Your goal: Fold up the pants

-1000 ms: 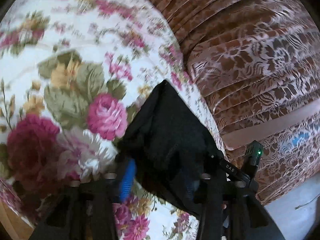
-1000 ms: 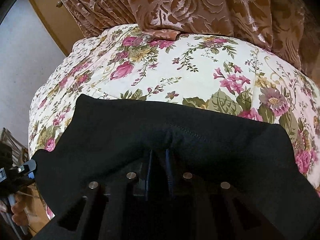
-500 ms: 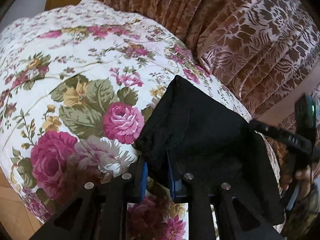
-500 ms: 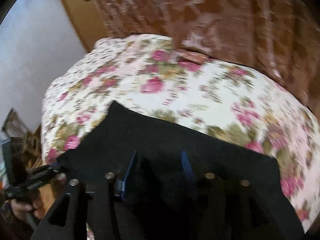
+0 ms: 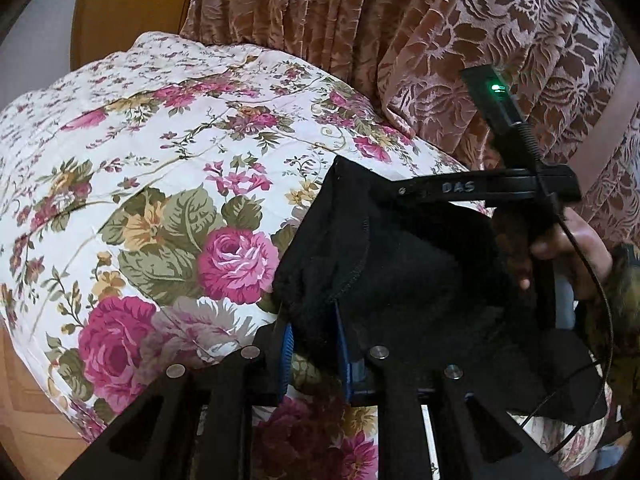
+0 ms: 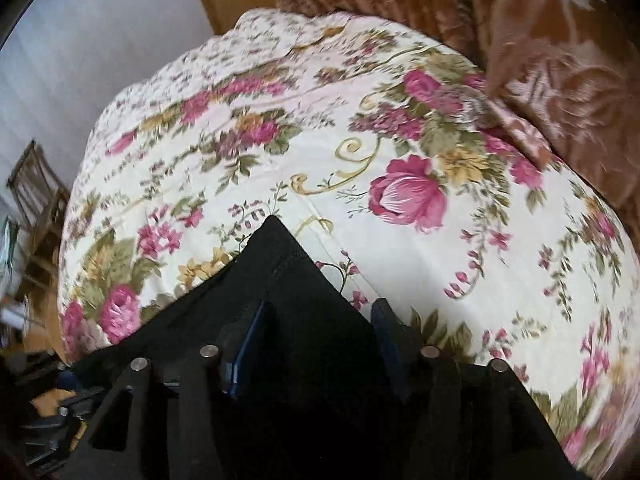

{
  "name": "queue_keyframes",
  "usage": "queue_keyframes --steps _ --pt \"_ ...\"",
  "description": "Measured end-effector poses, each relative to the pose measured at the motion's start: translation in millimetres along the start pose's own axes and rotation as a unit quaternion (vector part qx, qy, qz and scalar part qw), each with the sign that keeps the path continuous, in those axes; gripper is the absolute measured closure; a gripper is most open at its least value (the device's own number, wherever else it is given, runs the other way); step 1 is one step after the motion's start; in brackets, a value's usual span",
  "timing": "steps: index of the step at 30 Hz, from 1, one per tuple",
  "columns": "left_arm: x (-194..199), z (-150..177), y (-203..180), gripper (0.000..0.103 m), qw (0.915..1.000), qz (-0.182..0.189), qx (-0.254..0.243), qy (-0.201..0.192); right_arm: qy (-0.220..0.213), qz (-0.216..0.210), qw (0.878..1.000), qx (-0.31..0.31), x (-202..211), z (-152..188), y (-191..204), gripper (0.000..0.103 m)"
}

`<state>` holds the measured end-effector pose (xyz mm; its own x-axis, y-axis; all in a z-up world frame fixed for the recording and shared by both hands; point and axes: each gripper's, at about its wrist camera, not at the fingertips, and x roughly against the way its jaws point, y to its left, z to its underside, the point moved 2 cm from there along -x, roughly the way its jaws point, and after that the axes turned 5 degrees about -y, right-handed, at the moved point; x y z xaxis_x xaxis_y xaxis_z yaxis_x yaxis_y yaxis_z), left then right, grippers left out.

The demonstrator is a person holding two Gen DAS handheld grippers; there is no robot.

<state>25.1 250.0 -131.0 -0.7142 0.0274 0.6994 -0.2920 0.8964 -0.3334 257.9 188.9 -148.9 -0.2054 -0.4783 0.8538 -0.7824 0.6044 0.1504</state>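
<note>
Black pants (image 5: 400, 264) lie folded at the near edge of a bed with a floral cover (image 5: 168, 152). My left gripper (image 5: 314, 344) has its blue pads closed on the left edge of the pants. In the right wrist view the pants (image 6: 304, 312) come to a point on the cover (image 6: 440, 272). My right gripper (image 6: 320, 336) is open, its fingers spread wide over the black cloth and holding nothing. The right tool (image 5: 500, 188) and the hand holding it also show at the right of the left wrist view, above the pants.
Brown patterned curtains (image 5: 460, 40) hang behind and to the right of the bed. A wooden headboard (image 5: 128, 4) stands at the far end. A wooden chair (image 6: 36, 192) stands by the wall on the left. Wooden floor shows below the bed edge.
My right gripper was shut on the pants one second ago and has opened wide. My left gripper went from open to shut on the pants edge. Both views swung toward the headboard.
</note>
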Motion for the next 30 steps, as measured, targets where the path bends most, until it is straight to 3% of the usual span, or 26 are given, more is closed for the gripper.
queue_keyframes --steps 5,8,13,20,25,30 --pt "-0.4 -2.5 -4.1 0.083 0.9999 -0.012 -0.011 0.002 -0.004 0.028 0.999 0.03 -4.1 -1.2 6.0 0.084" --pt "0.1 -4.3 -6.8 0.083 0.9997 -0.017 -0.018 0.0 -0.015 0.052 0.997 0.046 -2.1 -3.8 10.0 0.089" --pt "-6.5 -2.3 -9.1 0.083 0.9989 -0.036 -0.026 0.013 -0.031 0.088 0.996 -0.009 -15.3 -5.8 -11.4 0.09" --pt "-9.7 1.2 -5.1 0.077 0.9986 -0.043 -0.021 0.021 -0.044 0.102 0.994 -0.007 -4.9 -5.5 -5.3 0.087" --pt "-6.0 0.5 -4.2 0.071 0.9984 -0.051 -0.016 0.02 -0.074 0.094 0.992 -0.051 33.3 8.8 -8.7 0.06" --pt "2.7 0.4 -4.6 0.065 0.9976 -0.066 -0.014 0.014 -0.108 0.078 0.982 -0.134 80.7 45.6 -25.6 0.057"
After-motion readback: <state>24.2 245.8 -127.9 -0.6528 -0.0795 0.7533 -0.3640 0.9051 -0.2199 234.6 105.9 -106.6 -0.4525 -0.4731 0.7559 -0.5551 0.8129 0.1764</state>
